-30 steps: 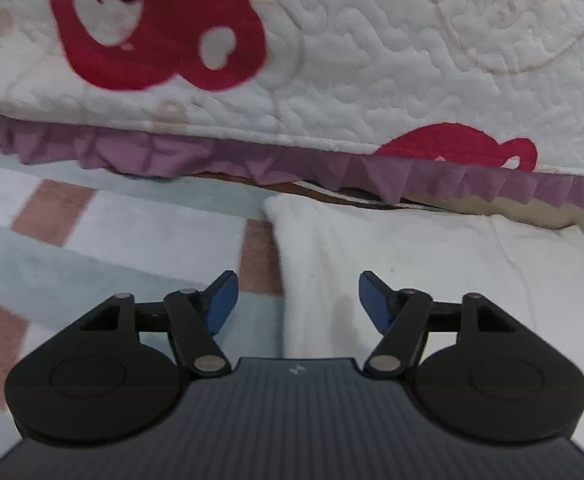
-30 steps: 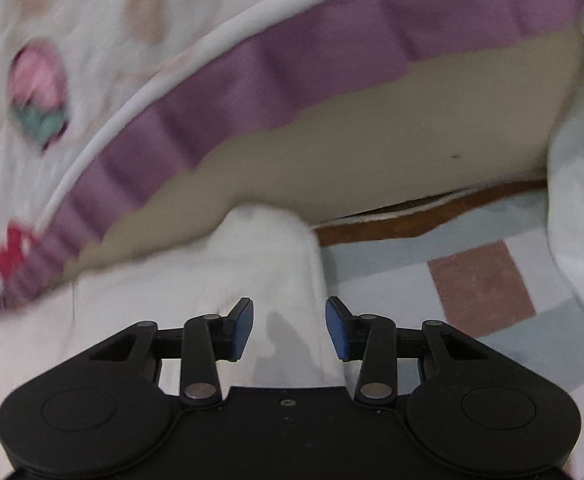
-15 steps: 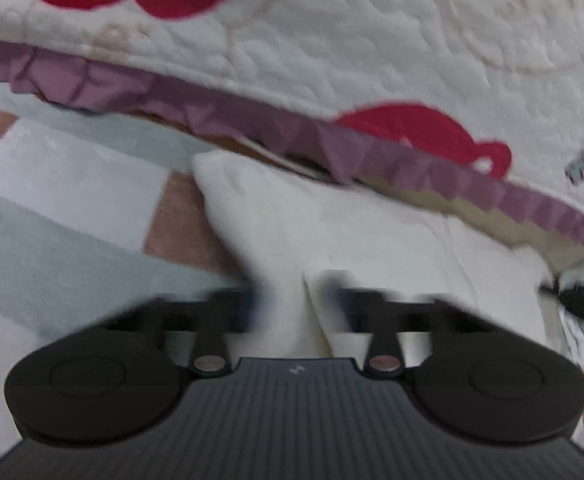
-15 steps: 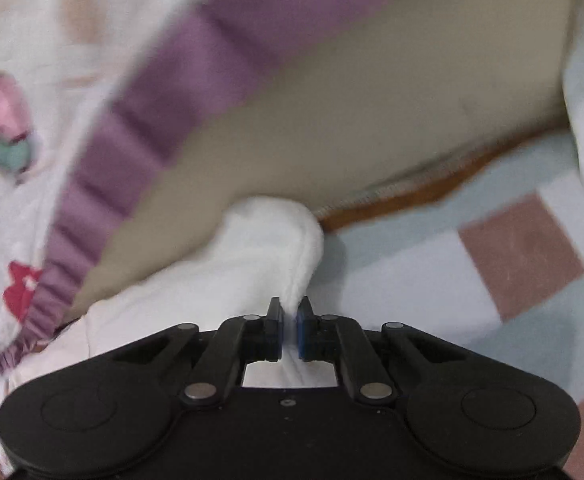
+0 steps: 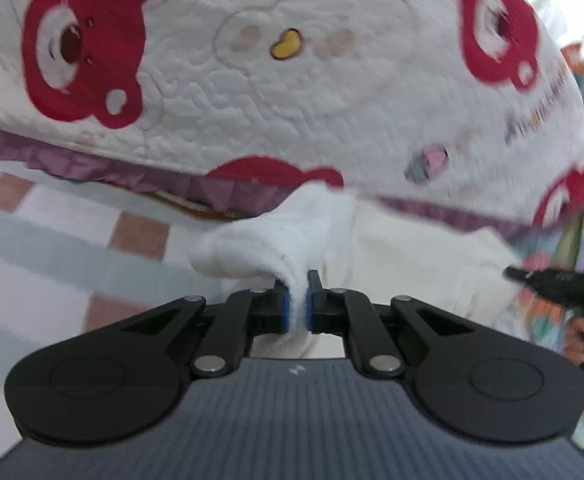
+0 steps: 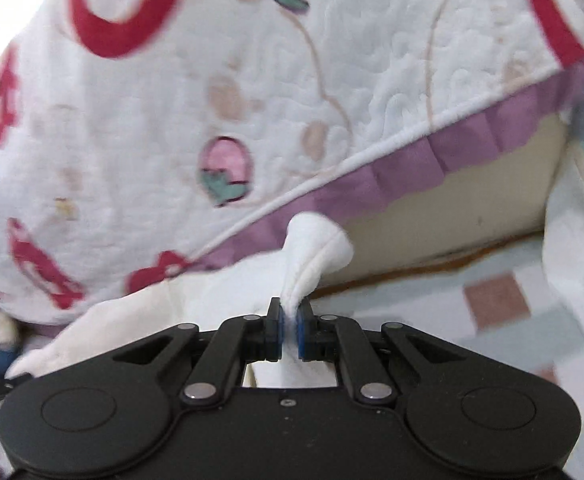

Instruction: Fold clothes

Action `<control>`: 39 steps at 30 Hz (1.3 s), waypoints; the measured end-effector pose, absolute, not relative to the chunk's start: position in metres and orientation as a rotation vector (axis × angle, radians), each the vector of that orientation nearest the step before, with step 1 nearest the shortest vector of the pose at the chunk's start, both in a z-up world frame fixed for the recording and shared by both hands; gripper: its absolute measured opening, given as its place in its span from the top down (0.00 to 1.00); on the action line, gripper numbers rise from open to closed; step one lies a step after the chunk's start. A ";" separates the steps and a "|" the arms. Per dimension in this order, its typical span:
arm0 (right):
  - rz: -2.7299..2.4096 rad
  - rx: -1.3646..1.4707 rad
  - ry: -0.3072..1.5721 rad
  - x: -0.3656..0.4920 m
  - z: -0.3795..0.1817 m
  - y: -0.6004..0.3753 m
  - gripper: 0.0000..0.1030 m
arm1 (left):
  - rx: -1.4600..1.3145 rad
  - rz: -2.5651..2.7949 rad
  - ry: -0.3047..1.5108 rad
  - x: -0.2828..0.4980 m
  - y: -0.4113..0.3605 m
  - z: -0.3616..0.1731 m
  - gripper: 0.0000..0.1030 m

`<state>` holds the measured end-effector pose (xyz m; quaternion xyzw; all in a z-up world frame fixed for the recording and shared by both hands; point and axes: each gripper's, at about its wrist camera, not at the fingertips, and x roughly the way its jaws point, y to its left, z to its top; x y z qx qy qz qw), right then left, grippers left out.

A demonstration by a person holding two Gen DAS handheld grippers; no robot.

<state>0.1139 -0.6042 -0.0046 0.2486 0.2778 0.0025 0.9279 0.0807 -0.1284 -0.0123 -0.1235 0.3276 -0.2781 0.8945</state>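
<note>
White fleece garment [image 5: 276, 240] lies on a checked blanket [image 5: 52, 248], its far edge tucked close under the purple frill [image 5: 104, 172] of a quilted bedspread [image 5: 252, 92] printed with red bears. Both grippers are clenched on this garment. The left gripper [image 5: 296, 307] has its blue pads [image 5: 286, 308] squeezed tight on a pinched ridge of cloth near the garment's left corner, and the corner bulges out in a soft fold just past the fingers, raised off the blanket. In the right wrist view the right gripper [image 6: 289, 330] grips the opposite corner in the same way, with a rounded flap of fleece [image 6: 315, 248] standing up beyond the pads [image 6: 301, 332] and touching the frill [image 6: 471, 140]. Between the two corners the garment sags in a broad pale sheet that runs off toward the right of the left view, where the other black gripper [image 5: 559, 284] and part of a hand [image 5: 579, 332] show at the border. Open room is the flat blanket: wide on the left of the left gripper and on the right of the right gripper, with pink and grey squares [image 6: 495, 300] bare. Ahead, the bedspread's hanging edge and a tan panel [image 6: 471, 208] beneath it close off the way. Both views are blurred toward the edges.
</note>
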 end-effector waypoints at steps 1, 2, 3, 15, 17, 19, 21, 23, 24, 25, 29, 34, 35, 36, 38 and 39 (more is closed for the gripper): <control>0.013 0.519 0.552 0.091 -0.003 -0.598 0.91 | -0.232 -0.575 0.678 0.061 -0.123 -0.008 0.93; 0.017 0.517 0.533 0.068 -0.001 -0.592 0.91 | -0.223 -0.575 0.672 0.042 -0.114 -0.003 0.93; 0.022 0.515 0.515 0.045 0.000 -0.585 0.91 | -0.236 -0.574 0.660 0.023 -0.103 0.000 0.93; -0.094 0.233 0.656 -0.147 -0.034 -0.586 0.89 | -0.312 -0.476 0.953 -0.115 -0.027 -0.067 0.91; -0.097 0.251 0.681 -0.156 -0.042 -0.586 0.86 | -0.367 -0.464 0.954 -0.112 -0.018 -0.064 0.89; -0.086 0.258 0.687 -0.166 -0.043 -0.584 0.84 | -0.358 -0.449 0.927 -0.115 -0.016 -0.058 0.88; -0.098 0.259 0.691 -0.177 -0.042 -0.586 0.82 | -0.304 -0.443 0.892 -0.122 -0.020 -0.053 0.87; -0.126 0.294 0.698 -0.188 -0.042 -0.594 0.82 | -0.243 -0.459 0.858 -0.130 -0.028 -0.045 0.87; -0.145 0.320 0.709 -0.193 -0.041 -0.599 0.81 | -0.215 -0.477 0.838 -0.133 -0.032 -0.040 0.87; -0.160 0.346 0.716 -0.197 -0.040 -0.604 0.80 | -0.187 -0.490 0.818 -0.137 -0.035 -0.035 0.86; -0.199 0.474 0.705 -0.210 -0.031 -0.620 0.76 | -0.089 -0.504 0.758 -0.152 -0.048 -0.023 0.73; -0.206 0.566 0.690 -0.216 -0.020 -0.614 0.69 | -0.058 -0.468 0.702 -0.161 -0.051 -0.012 0.60; -0.186 0.571 0.698 -0.211 -0.018 -0.611 0.69 | -0.066 -0.460 0.697 -0.163 -0.052 -0.008 0.60; -0.163 0.570 0.704 -0.206 -0.015 -0.607 0.67 | -0.089 -0.456 0.703 -0.164 -0.052 -0.004 0.58; -0.136 0.507 0.733 -0.193 -0.008 -0.592 0.62 | -0.152 -0.467 0.744 -0.161 -0.055 0.003 0.53; -0.125 0.468 0.749 -0.187 -0.005 -0.584 0.61 | -0.179 -0.474 0.768 -0.158 -0.059 0.007 0.53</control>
